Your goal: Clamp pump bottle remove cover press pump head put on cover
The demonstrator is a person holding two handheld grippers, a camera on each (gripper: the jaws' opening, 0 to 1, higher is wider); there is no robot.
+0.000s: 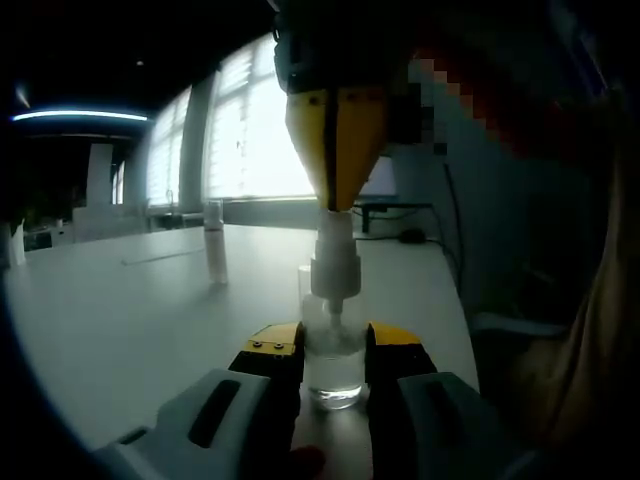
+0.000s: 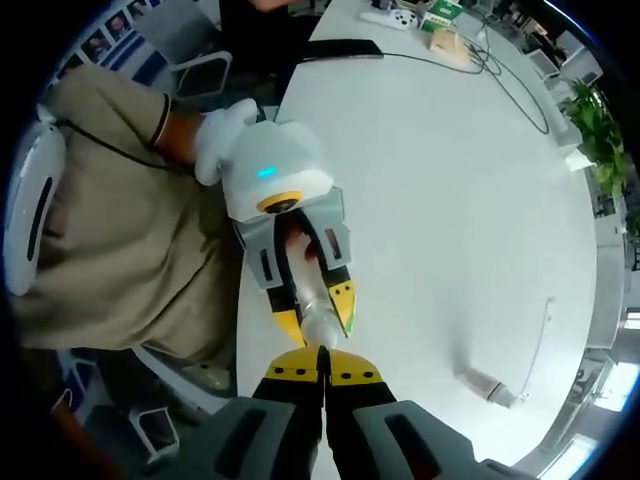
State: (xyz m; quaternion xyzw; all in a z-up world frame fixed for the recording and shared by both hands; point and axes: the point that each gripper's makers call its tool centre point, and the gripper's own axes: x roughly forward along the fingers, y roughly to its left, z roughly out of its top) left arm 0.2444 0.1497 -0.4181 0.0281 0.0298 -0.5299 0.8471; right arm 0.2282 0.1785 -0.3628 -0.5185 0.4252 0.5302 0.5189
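White table (image 1: 120, 320) carries everything, broad and mostly bare, with a person in a tan garment (image 2: 110, 220) seated at its near edge. On it stands the clear pump bottle (image 1: 333, 365), upright and close to that edge, pinched around its lower body between the yellow-tipped jaws of the left tool (image 1: 333, 345). From above, the right tool (image 1: 338, 150) comes straight down with its jaws pressed together, their joined tip resting on top of the white pump head (image 1: 333, 265); the right gripper view looks down along those closed jaws onto the bottle held in the left tool (image 2: 318, 305). Well apart, farther along the table, stands the clear cover (image 1: 214, 245), a slim tube. Judging by the bare pump and the cover set aside, the pressing step is in hand. Next, the right tool would need to lift off, spread, fetch the cover and lower it squarely over the pump while the left tool holds firm.
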